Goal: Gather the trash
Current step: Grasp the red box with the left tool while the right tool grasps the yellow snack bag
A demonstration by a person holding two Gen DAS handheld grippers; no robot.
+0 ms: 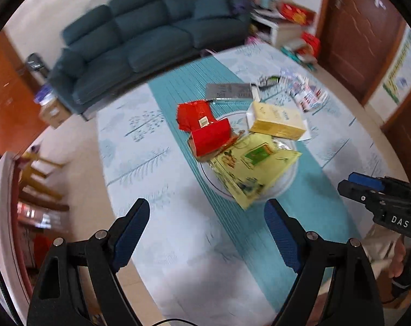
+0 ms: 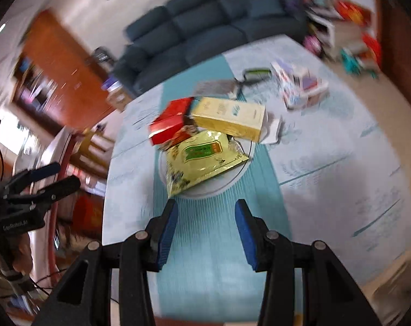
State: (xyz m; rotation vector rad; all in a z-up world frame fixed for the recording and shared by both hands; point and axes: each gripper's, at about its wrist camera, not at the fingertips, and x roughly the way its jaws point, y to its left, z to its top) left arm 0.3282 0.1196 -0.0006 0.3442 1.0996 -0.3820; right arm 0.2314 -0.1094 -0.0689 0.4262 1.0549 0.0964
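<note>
— Two tools, both empty: I'm holding my left tool (image 1: pixel 206 240) with its jaws standing wide, and my right tool (image 2: pixel 204 233) with a narrower gap, nothing between the pads of either.

— Where is the trash sitting?

— It's piling up on a white plate (image 2: pixel 232 183) in the middle of the surface (image 1: pixel 140 168), over the teal runner. I'm looking at a yellow foil packet (image 2: pixel 202 160) lying nearest me and hanging over the plate's rim, a red box (image 1: pixel 212 135) behind it, and a yellow carton (image 1: pixel 278 121) tipped against the far side. More loose wrappers (image 1: pixel 306 92) are lying further back.

— What's worrying you?

— Both views are smearing, so I'm judging my aim loosely. The packet is looking slick and flat; if I'm pinching only its overhanging edge, it may be slipping free or dragging the plate along. The red box is resting partly on it, so pulling the packet could be toppling the box off the surface. And my two tools are crowding the same pile, so they could be knocking together.
</note>
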